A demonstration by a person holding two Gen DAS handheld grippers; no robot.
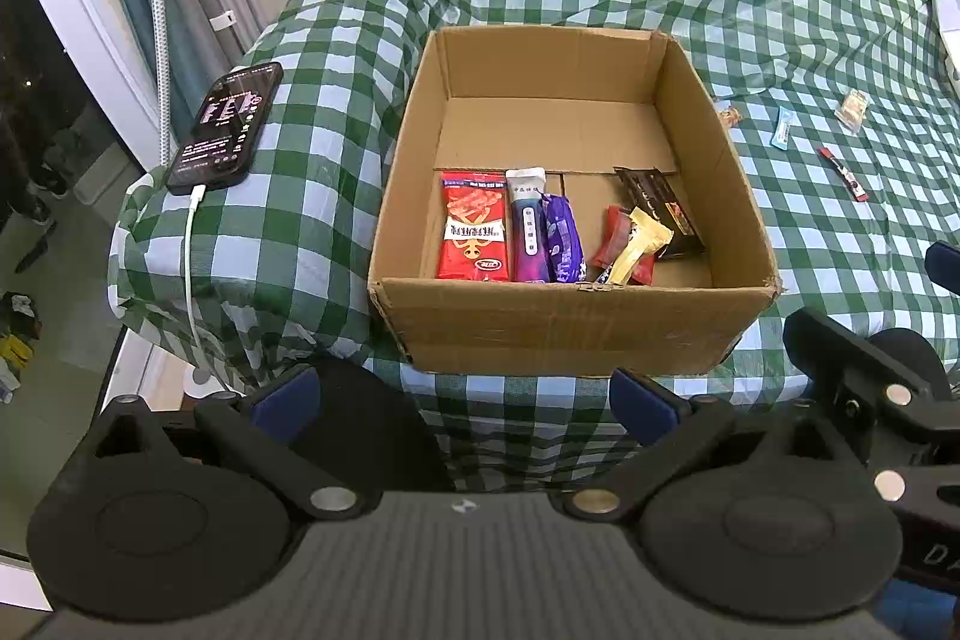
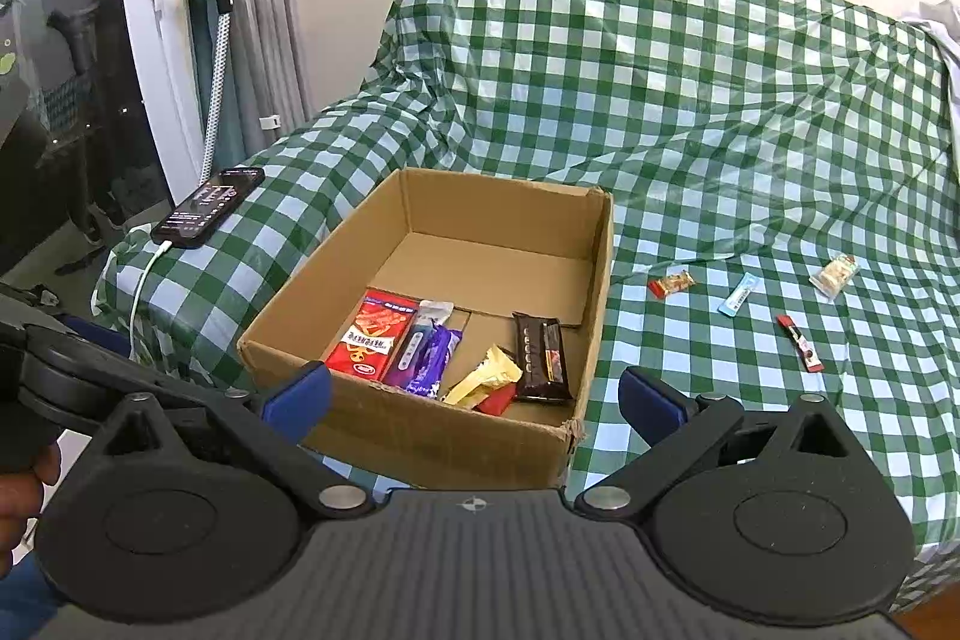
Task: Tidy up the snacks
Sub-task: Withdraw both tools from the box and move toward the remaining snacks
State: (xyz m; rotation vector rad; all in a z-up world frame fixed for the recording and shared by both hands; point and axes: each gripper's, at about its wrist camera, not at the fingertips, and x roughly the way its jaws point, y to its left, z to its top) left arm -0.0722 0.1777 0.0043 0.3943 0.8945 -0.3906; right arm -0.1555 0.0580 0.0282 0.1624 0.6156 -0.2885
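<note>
An open cardboard box (image 1: 564, 334) (image 2: 420, 436) sits on a green-checked cover. Inside lie a red snack pack (image 1: 473, 235) (image 2: 373, 337), purple packets (image 1: 549, 238) (image 2: 423, 355), a dark chocolate bar (image 1: 660, 211) (image 2: 540, 349) and a gold-wrapped sweet (image 1: 639, 247) (image 2: 483, 376). Several small snacks lie loose on the cover right of the box: an orange one (image 2: 672, 282), a blue stick (image 2: 739, 294) (image 1: 783, 128), a red stick (image 2: 800, 343) (image 1: 843, 173) and a pale packet (image 2: 834, 274) (image 1: 853, 107). My left gripper (image 1: 465, 394) hangs open and empty before the box's near wall. My right gripper (image 2: 474, 397) is open and empty there too.
A black phone (image 1: 228, 127) (image 2: 207, 207) on a white charging cable rests on the covered armrest left of the box. Beyond it are curtains and a white stand. The right gripper's body (image 1: 870, 388) shows at the lower right of the left wrist view.
</note>
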